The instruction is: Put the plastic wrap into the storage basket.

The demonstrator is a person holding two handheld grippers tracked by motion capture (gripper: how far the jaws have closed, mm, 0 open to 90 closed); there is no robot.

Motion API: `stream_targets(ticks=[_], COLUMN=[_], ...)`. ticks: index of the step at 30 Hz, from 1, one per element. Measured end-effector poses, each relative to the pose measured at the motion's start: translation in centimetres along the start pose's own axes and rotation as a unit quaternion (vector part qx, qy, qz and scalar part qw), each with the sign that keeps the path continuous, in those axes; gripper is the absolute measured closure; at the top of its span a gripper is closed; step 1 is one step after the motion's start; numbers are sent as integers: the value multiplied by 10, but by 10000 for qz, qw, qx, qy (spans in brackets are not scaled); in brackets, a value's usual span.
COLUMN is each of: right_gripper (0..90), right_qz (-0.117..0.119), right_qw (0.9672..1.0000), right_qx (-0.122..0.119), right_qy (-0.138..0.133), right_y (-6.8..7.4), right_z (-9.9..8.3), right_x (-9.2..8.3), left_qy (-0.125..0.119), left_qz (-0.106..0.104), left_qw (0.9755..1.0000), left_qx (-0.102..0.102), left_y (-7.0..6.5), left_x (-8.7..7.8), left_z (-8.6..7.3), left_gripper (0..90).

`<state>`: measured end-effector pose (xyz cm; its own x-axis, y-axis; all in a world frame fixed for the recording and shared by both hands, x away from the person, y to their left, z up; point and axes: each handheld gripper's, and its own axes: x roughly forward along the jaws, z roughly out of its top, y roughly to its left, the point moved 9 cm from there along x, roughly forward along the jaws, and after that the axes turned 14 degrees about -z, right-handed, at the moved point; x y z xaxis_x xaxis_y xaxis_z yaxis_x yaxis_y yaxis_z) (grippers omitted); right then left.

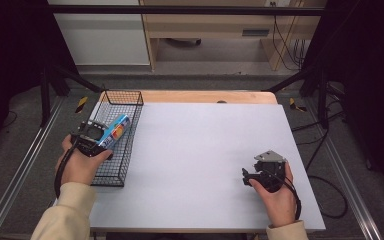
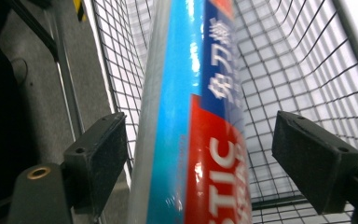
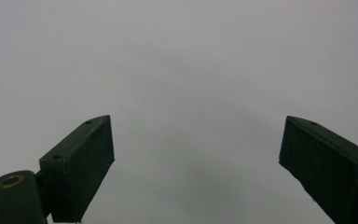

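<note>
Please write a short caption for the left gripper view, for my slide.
Left gripper open around a blue and red box, pads clear of it, inside the wire basket.

We count one blue-and-red box [image 1: 115, 131], one wire basket [image 1: 130, 97], two claws, left [image 2: 198, 154] and right [image 3: 196, 158], one worktop [image 1: 205, 150].

The white worktop [image 1: 205, 165] is lit evenly from above, while the room's edges sink into black. Glare streaks the glossy blue box [image 2: 191, 116], soft and blurred this close (its print smears). The right gripper view is dim grey, shadowed below.
</note>
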<state>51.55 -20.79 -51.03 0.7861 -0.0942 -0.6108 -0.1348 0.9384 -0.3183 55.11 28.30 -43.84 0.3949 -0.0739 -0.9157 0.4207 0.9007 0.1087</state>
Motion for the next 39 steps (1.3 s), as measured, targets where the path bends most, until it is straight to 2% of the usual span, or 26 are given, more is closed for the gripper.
stream_targets(ticks=[3, 6, 8, 10, 11, 14, 15, 19, 21, 24, 25, 29, 32, 33, 37, 39], right_gripper=[105, 98, 83, 77, 70, 58, 55, 50, 50, 47, 46, 45, 45, 45, 45, 45], right_qz=[-29, -76, -108, -129, -158, -162, -163, -124, -59, -6, 11, 33, 17, -3, 25, 16], right_qw=[10000, 9999, 9999, 9998, 9996, 9992, 9991, 9990, 9989, 9985, 9983, 9982, 9981, 9982, 9981, 9981], right_qx=[-33, -14, 16, -14, 7, -1, -23, -10, 21, 50, 72, 205, 261, 235, 256, 268], right_qy=[-30, -77, -134, -179, -238, -358, -380, -434, -467, -549, -574, -554, -551, -552, -553, -556], right_y=[-1, -4, -5, -6, -7, -7, -7, -3, -1, -2, -2, -3, -3, -4, -3, -4], right_z=[0, 1, 2, 3, 4, 7, 7, 9, 11, 12, 13, 12, 12, 11, 10, 9], right_x=[0, -1, -2, -3, -4, -6, -6, -7, -7, -7, -8, -7, -7, -6, -7, -7], left_qy=[-285, -659, -910, -1188, -1248, -1562, -1677, -1961, -2123, -2390, -2489, -2615, -2693, -2695, -2801, -2768], left_qz=[-19, -127, -273, -484, -566, -824, -903, -1126, -1259, -1517, -1543, -1829, -1979, -2030, -2173, -2299], left_qw=[9995, 9974, 9947, 9904, 9889, 9812, 9780, 9673, 9609, 9491, 9444, 9327, 9256, 9243, 9156, 9133], left_qx=[135, 272, 380, 505, 578, 774, 847, 1150, 1254, 1383, 1496, 1679, 1777, 1786, 1898, 1910], left_y=[-7, -20, -31, -45, -49, -67, -72, -90, -98, -113, -117, -135, -146, -149, -159, -165], left_x=[-9, -16, -20, -23, -24, -29, -31, -32, -32, -31, -31, -25, -18, -15, -6, 0], left_z=[6, 14, 19, 24, 26, 34, 38, 51, 58, 69, 73, 79, 80, 80, 78, 76], left_gripper=[153, 125, 115, 110, 104, 98, 96, 89, 82, 76, 73, 61, 54, 50, 47, 41])
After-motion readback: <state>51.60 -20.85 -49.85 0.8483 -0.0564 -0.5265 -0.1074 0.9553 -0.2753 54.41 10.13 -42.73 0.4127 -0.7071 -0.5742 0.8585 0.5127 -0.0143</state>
